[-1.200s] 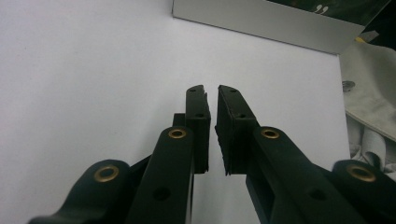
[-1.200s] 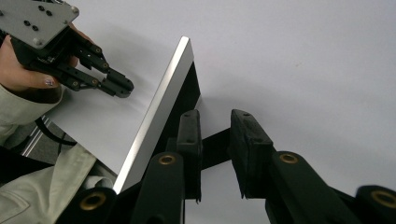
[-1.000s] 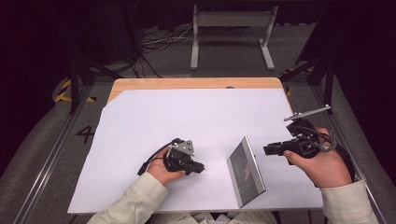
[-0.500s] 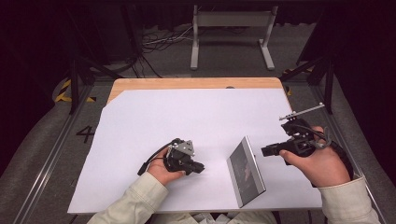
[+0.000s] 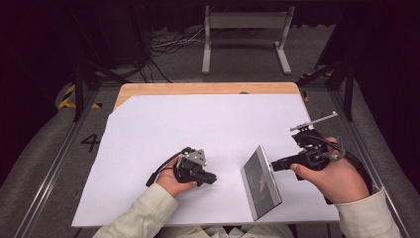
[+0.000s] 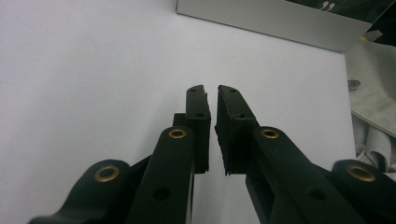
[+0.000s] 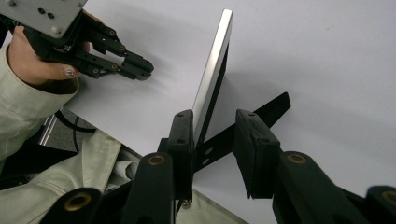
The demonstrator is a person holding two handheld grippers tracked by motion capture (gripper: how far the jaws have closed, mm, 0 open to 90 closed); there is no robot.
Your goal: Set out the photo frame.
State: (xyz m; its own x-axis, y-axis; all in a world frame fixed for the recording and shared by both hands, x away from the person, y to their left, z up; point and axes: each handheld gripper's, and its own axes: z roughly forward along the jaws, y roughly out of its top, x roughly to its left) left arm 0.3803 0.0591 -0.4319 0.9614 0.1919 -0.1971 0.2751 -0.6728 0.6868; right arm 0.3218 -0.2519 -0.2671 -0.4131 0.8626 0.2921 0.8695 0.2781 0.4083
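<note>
The left gripper [image 5: 210, 177] rested on the white sheet [image 5: 198, 124], its fingers nearly touching and empty. The framed panel [image 5: 261, 182] stood tilted just ahead of the right gripper [image 5: 274, 165], whose fingers were moderately apart and empty. To grip well, I judged they should straddle its silver edge squarely before closing.

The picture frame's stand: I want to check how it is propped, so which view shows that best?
The right gripper view: the picture frame appears edge-on there, with its black stand running out behind it onto the white sheet. The high view gives the frame's dark face tilted, stand hidden. The left gripper view catches the frame's silver edge.
</note>
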